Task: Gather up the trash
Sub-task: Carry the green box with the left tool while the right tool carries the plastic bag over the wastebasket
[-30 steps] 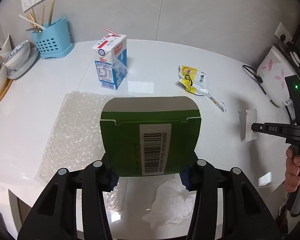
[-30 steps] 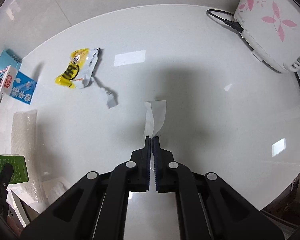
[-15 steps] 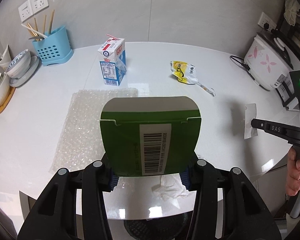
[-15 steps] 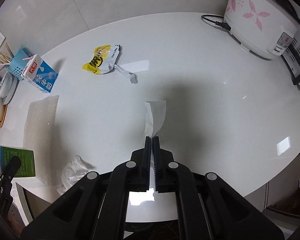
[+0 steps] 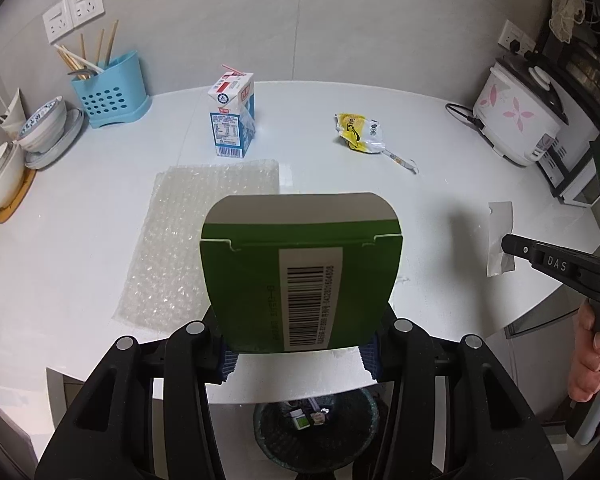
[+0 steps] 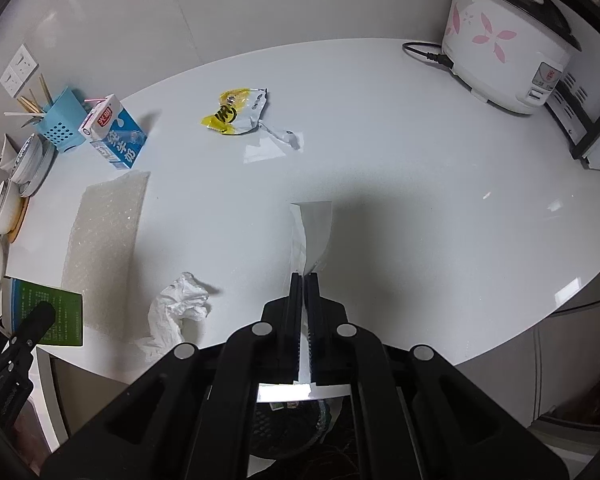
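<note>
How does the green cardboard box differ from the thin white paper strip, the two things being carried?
The green cardboard box is wide and stiff, wedging the left tool well apart; the thin white paper strip is flimsy and curled, pinched in the fully shut right tool. The box bears a barcode; the strip is blank. Both are held above the white table, near the dark bin.

The left claw (image 5: 298, 356) is matte black plastic, its two broad angled arms each studded with round silver screws, and blue ribbed pads line the inner faces of its fingers. The right claw (image 6: 304, 292) is built the same way, with narrow black fingers. Seen from the left wrist, its side carries white "DAS" lettering and a small green light glows on its body.
</note>
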Tool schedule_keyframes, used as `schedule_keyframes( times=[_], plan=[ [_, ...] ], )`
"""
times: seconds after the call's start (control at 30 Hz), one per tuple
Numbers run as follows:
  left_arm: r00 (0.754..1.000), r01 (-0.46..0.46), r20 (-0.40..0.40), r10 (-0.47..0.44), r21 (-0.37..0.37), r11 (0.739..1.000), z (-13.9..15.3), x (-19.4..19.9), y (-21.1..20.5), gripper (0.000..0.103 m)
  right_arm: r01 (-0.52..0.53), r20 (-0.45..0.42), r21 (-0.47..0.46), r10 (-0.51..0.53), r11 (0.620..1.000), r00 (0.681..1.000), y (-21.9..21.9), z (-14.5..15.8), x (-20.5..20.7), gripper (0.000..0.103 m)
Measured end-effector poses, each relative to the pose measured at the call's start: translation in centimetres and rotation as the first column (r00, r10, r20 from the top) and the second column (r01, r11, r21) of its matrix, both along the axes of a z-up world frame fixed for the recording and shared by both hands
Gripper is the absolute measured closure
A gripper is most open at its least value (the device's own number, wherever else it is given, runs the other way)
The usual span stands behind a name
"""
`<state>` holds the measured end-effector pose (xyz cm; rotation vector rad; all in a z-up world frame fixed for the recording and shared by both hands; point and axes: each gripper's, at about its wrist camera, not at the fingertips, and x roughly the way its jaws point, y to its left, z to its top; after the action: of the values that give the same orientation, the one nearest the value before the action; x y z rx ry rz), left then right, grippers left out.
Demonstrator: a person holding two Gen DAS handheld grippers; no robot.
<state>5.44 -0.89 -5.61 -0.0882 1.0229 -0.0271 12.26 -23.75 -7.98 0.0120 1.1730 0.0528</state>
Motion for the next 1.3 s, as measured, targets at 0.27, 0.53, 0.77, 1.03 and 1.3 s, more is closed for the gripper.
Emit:
schedule_keyframes(
  times=[0.27,0.53,0.77,1.03,1.3],
  plan=[
    [1.0,0.011,-0.001,-0.011,-0.017,1.0,0.5,-2.6,0.8,0.056,-0.03,0.055,0.014,0.029,0.999,0.998,1.1,2.0,-3.3,0.101],
    [1.0,0.011,0.0,-0.011,-0.035,0.999,1.0,-4.9,1.2,0.056,-0.08,0.099,0.032,0.076,0.996,0.992,2.2,3.5,-6.4,0.101],
    [1.0,0.017,0.007,-0.016,-0.043,0.999,1.5,-7.5,1.0,0.056,-0.122,0.123,0.038,0.117,0.992,0.986,2.9,4.1,-9.1,0.101],
    [0.999,0.032,0.007,-0.032,-0.053,0.998,1.5,-10.1,0.4,0.056,-0.15,0.126,0.054,0.142,0.987,0.982,3.1,4.0,-11.5,0.101],
    [0.999,0.045,-0.016,-0.046,-0.061,0.997,0.0,-11.7,-0.4,0.056,-0.191,0.133,0.049,0.183,0.98,0.974,3.6,2.7,-14.2,0.101]
  ],
)
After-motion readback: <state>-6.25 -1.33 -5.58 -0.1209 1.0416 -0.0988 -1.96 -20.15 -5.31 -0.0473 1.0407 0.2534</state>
